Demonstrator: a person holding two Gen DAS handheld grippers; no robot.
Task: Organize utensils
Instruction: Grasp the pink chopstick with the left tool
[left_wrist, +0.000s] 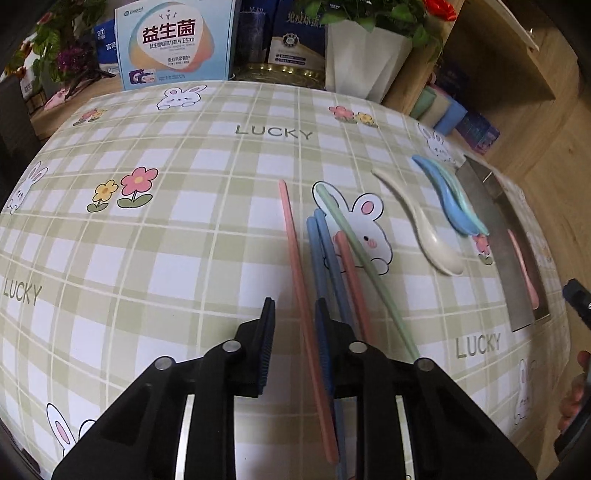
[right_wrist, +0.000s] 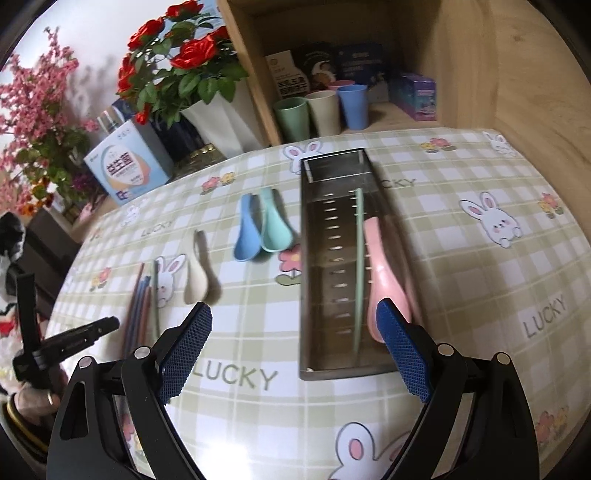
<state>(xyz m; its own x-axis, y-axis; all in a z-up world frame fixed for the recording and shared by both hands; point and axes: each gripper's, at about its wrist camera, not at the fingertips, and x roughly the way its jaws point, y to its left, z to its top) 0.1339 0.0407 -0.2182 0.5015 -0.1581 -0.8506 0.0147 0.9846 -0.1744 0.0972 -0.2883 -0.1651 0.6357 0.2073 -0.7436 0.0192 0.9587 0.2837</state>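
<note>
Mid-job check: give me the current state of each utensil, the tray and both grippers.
Left gripper: nearly closed around a pink chopstick, grip unclear.
Right gripper: open, empty.
Metal tray: holds pink spoon and green chopstick.
Blue spoon, green spoon, cream spoon: loose on the table.
Remaining chopsticks: piled on the table.

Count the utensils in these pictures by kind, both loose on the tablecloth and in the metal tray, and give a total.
Spoons: 4 (cream spoon, blue spoon, green spoon, pink spoon in the metal tray)
Chopsticks: 6 (five loose chopsticks on the tablecloth, one green chopstick in the tray)
Total: 10
</note>
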